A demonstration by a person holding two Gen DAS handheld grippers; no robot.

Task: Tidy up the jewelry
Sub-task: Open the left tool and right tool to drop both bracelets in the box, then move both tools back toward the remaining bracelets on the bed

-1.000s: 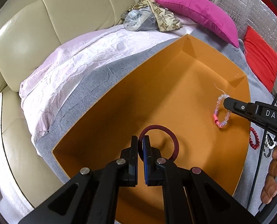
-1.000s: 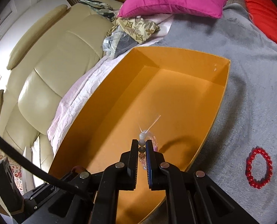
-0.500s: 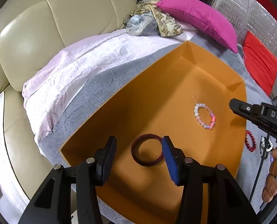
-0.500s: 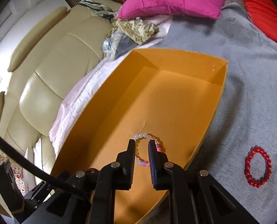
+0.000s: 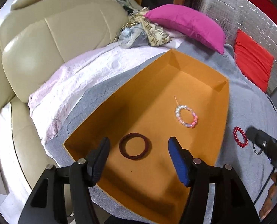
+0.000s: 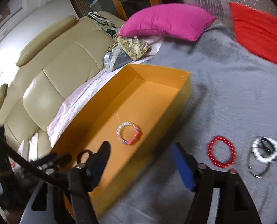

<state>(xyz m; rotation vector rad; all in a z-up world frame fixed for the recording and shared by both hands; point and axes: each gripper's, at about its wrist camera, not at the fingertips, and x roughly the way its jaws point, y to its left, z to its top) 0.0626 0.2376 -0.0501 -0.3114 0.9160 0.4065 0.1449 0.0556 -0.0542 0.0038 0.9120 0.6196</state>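
An orange box (image 5: 220, 130) lies on a grey blanket. On its floor lie a dark red bangle (image 5: 134, 146) and a pale pink beaded bracelet (image 5: 186, 116), which also shows in the right wrist view (image 6: 128, 133). My left gripper (image 5: 138, 158) is open and empty just above the bangle. My right gripper (image 6: 141, 165) is open and empty over the box's right wall (image 6: 157, 130). On the blanket to its right lie a red beaded bracelet (image 6: 221, 154), a white beaded bracelet (image 6: 266, 152) and a thin dark ring (image 6: 257, 168).
A beige leather sofa (image 5: 45, 52) stands left of the box, with a pink-white cloth (image 5: 78, 85) under the blanket. A magenta pillow (image 5: 186, 24), a red cushion (image 5: 252, 57) and crumpled patterned cloth (image 5: 144, 33) lie at the back.
Both grippers opened and let go: the bangle and the pink beaded bracelet now lie on the box floor. Both grippers pulled back; the right one swung right toward the blanket's jewelry.
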